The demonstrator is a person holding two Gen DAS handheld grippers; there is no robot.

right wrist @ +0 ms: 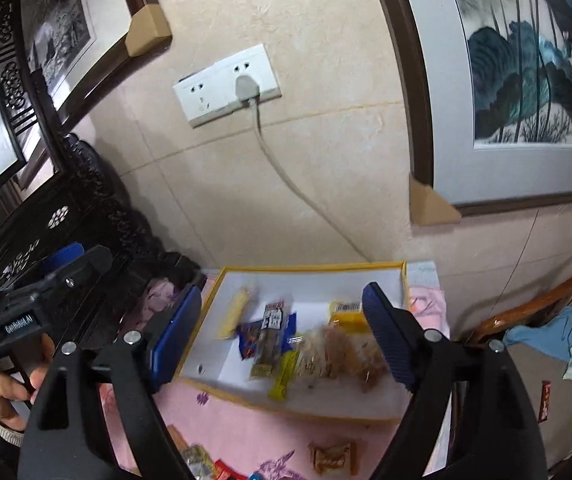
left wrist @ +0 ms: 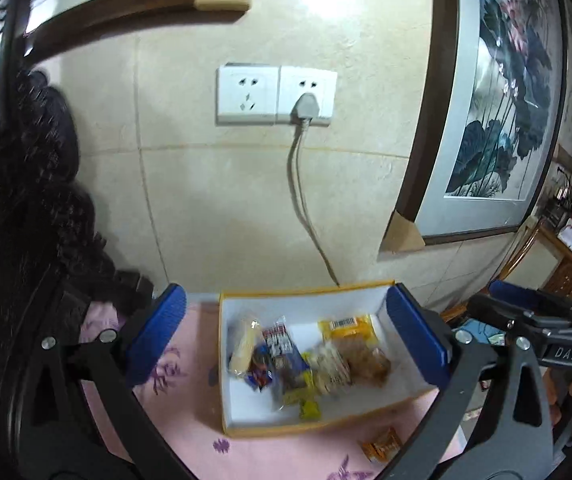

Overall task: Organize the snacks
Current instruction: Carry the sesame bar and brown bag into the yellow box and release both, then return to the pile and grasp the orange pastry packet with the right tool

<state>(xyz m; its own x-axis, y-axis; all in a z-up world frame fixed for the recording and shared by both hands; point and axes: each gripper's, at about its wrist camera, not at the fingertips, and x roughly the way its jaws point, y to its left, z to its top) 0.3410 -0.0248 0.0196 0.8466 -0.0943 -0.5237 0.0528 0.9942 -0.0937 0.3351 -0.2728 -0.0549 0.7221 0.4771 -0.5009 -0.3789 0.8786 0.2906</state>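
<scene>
While both grippers gape empty, box [left wrist: 245,420] holds six snacks [left wrist: 277,344].

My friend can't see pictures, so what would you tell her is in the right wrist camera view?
The open right gripper hangs empty above a white box with a yellow rim, which holds a pile of wrapped snacks. The box sits on a pink flowered cloth with more snacks loose in front. Behind is a tiled wall with a plugged-in socket.

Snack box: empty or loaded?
Loaded, not full. The box holds several wrapped snacks across its floor; white floor shows around them.
</scene>
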